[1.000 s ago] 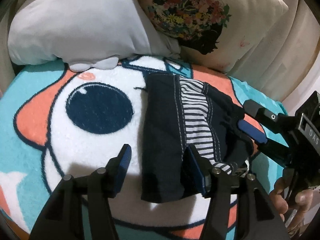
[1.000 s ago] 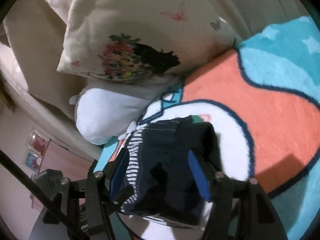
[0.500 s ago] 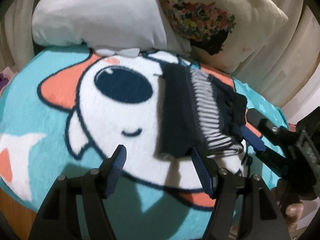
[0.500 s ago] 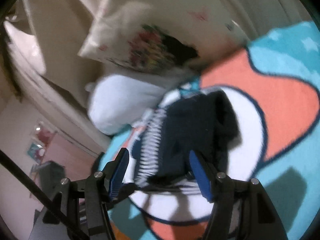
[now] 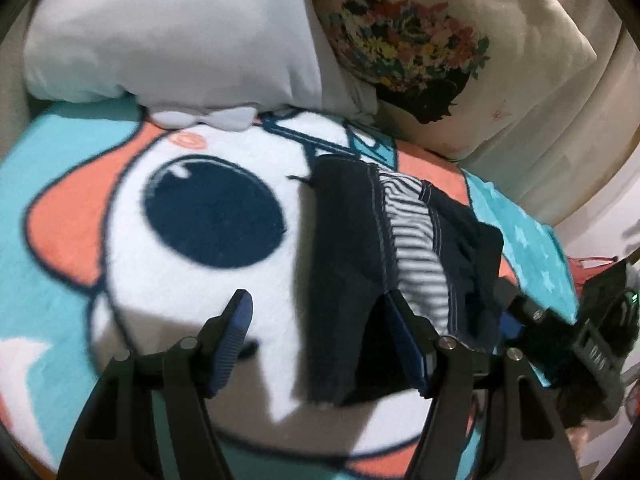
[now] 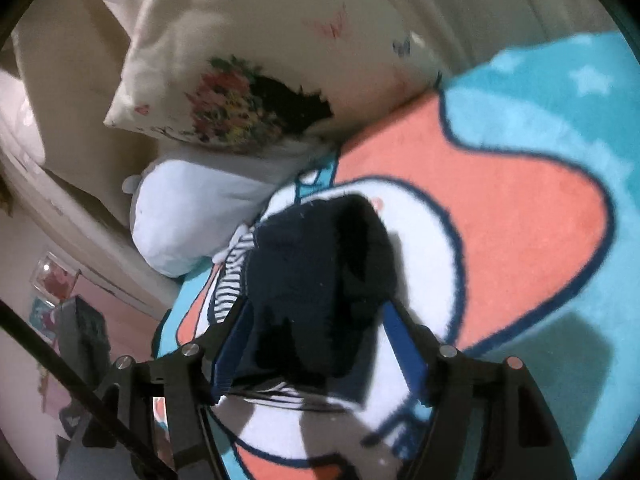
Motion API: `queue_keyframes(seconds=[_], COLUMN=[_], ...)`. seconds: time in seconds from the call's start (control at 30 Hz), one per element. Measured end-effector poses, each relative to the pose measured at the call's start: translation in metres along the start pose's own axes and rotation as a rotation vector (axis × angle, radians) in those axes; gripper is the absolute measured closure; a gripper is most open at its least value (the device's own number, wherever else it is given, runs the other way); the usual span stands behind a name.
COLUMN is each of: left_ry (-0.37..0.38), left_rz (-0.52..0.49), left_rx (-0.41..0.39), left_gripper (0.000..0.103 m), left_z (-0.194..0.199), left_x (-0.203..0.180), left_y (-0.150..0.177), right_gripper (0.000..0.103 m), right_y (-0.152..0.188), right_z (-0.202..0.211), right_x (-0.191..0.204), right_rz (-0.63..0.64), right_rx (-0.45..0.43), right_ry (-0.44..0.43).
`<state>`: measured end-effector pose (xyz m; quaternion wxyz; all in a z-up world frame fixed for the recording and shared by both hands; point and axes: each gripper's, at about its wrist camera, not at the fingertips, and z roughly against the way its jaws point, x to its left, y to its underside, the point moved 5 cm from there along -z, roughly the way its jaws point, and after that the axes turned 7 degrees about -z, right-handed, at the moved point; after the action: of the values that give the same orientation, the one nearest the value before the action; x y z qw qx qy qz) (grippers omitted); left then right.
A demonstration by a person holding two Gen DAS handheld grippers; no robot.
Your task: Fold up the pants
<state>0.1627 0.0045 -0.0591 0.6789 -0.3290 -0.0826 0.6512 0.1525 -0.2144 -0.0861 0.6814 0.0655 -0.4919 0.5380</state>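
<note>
Both tongs moved back in toward the pants after the pull-away half a second ago, and the pants haven't shifted. Blanket [image 5: 120, 240] with the cartoon face covers the bed, grey pillow [image 5: 172, 32] and floral pillow [image 5: 440, 40] at its head; folded dark pants [image 5: 344, 248] lie on the white patch, striped lining showing. Left tongs [image 5: 320, 340] are wide open, holding nothing, right finger at the pants' near edge; right tongs [image 6: 316, 344] are wide open too, straddling the pants' end [image 6: 312, 280] without clamping.
</note>
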Motion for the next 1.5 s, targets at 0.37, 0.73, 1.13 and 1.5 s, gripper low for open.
queue_keyframes(seconds=[0.37,0.73,1.13,1.5], left_ry=[0.139,0.087,-0.051,0.003], left_rz=[-0.039,-0.066,-0.158,-0.058], left_rx=[-0.016,-0.057,-0.147,-0.177], left_gripper=[0.073,0.073,0.069,0.048], left_z=[-0.015,-0.021,-0.023,-0.027], left_x=[-0.022,-0.021,-0.024,-0.006], left_y=[-0.020,-0.058,-0.051,-0.052], right_gripper=[0.066,0.068,0.063,0.051], right_y=[-0.013,-0.045,-0.044,-0.044], right_z=[-0.029,-0.037,-0.053,-0.043], right_x=[0.007,0.025,0.013,0.009], right_rz=[0.038,0.117,0.146,0.120], right_rx=[0.050,0.007,-0.021,-0.064], right_ry=[0.009,0.041,0.055,0.021])
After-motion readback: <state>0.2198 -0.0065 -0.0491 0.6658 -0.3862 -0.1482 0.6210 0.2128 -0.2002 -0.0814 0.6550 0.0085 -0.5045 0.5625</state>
